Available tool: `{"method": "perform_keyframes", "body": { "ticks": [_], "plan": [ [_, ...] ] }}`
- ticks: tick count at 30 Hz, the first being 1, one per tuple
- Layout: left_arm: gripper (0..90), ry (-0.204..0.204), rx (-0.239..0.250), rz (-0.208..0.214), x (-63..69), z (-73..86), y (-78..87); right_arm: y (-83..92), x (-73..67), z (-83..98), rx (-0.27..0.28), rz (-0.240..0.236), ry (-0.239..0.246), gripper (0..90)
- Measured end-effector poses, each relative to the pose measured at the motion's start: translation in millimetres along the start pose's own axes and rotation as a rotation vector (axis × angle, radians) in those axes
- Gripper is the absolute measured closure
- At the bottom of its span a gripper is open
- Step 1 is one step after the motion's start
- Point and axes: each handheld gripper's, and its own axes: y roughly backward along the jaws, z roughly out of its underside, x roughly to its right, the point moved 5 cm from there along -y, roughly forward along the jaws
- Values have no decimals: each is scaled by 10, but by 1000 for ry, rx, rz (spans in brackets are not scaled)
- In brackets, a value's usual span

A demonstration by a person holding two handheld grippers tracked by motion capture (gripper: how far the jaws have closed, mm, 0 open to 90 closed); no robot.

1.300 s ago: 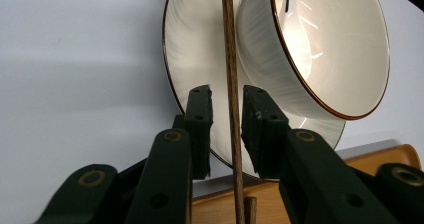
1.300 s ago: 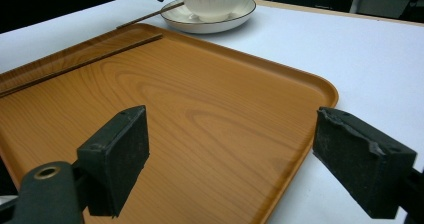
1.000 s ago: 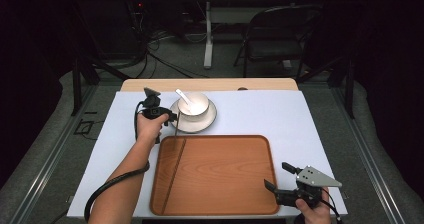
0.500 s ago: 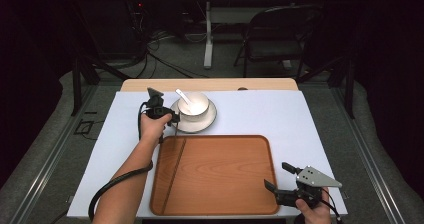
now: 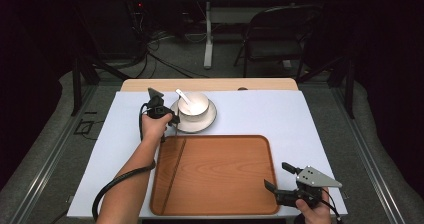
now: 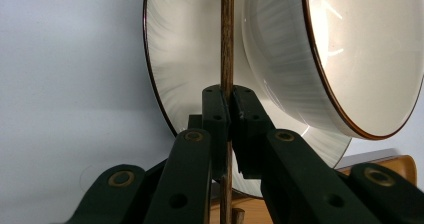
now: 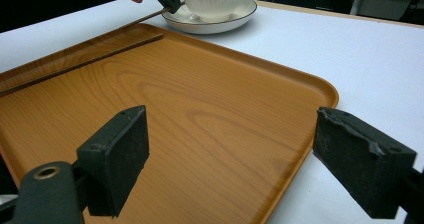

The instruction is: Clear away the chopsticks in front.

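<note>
Both hand-held grippers are in our sight: the left hand-held gripper (image 5: pixel 172 120) has its jaws pinched tight on a thin wooden chopstick (image 6: pixel 226 44), at the near-left rim of the saucer (image 5: pixel 207 122), while the right hand-held gripper (image 5: pixel 279 181) sits at the near right corner of the tabletop (image 5: pixel 310 119) with its jaws spread wide and nothing between them. We read no brand, label or writing on anything. In the left gripper view the chopstick runs straight up between the pads across the saucer (image 6: pixel 185 64), just beside the white bowl (image 6: pixel 350 54), whose rim carries a thin dark line. From the high view we see the bowl (image 5: pixel 194 104) standing on the saucer at the far side of the tabletop, a white spoon (image 5: pixel 183 96) leaning in it. A second chopstick (image 5: pixel 176 166) lies along the left inner edge of the wooden tray (image 5: pixel 220 179), which sits near us, its far edge just beside the saucer. In the right gripper view the tray (image 7: pixel 200 119) stretches ahead, its raised rim curving at the right corner. We find open room on the pale tabletop to the right of the tray and bowl, and on the left strip beyond the person's left forearm (image 5: pixel 135 174).
</note>
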Motion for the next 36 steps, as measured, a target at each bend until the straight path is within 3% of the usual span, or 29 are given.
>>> {"method": "perform_keyframes", "body": {
  "ticks": [8, 21, 28, 36],
  "plan": [
    [856, 7, 19, 11, -14, -9, 122, 3, 1, 0, 2, 1, 1, 146],
    [856, -29, 74, 13, -123, 122, 664, 15, 6, 7, 0, 5, -8, 146],
    [856, -70, 75, 41, -118, 318, 1039, 13, 1, 8, -4, 7, -9, 146],
    [856, -104, 55, 76, -79, 636, 1230, 12, -1, 6, -6, 9, -11, 146]
  ]
}}
